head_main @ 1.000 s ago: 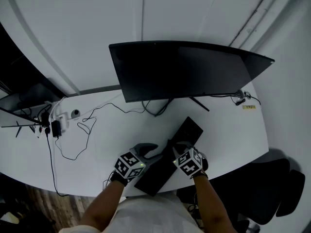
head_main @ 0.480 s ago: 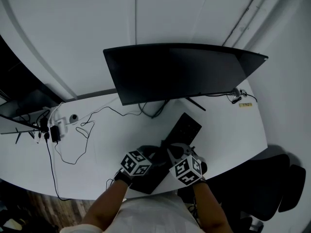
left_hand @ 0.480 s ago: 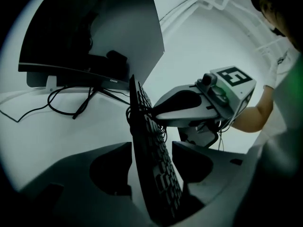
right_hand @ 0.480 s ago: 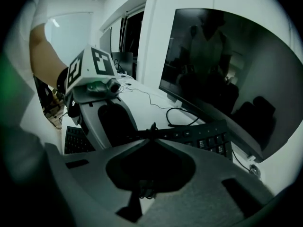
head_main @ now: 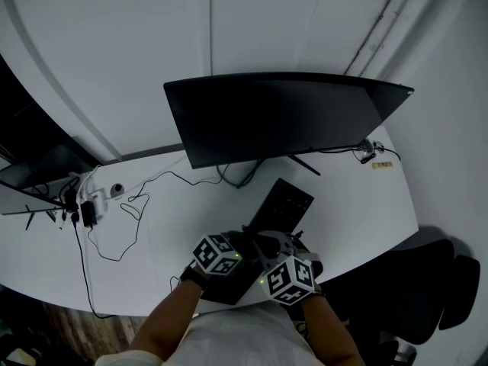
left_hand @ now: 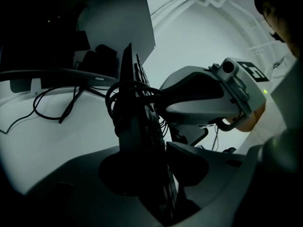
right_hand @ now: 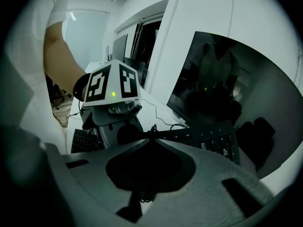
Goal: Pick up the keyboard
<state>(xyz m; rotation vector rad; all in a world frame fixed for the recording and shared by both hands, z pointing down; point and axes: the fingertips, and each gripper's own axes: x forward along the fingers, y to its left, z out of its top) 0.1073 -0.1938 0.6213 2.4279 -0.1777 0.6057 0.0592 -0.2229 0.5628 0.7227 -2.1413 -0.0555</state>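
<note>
Desk, left gripper closing on keyboard

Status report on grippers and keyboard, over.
Left gripper just closing, keyboard between jaws. Right gripper shut on its cable. Held at near end. Nothing blocking.

The right gripper fingers pinch a cable (keyboard behind).

One keyboard, one monitor, one desk. Two grippers in play, left and right. One black chair at the edge.
</note>
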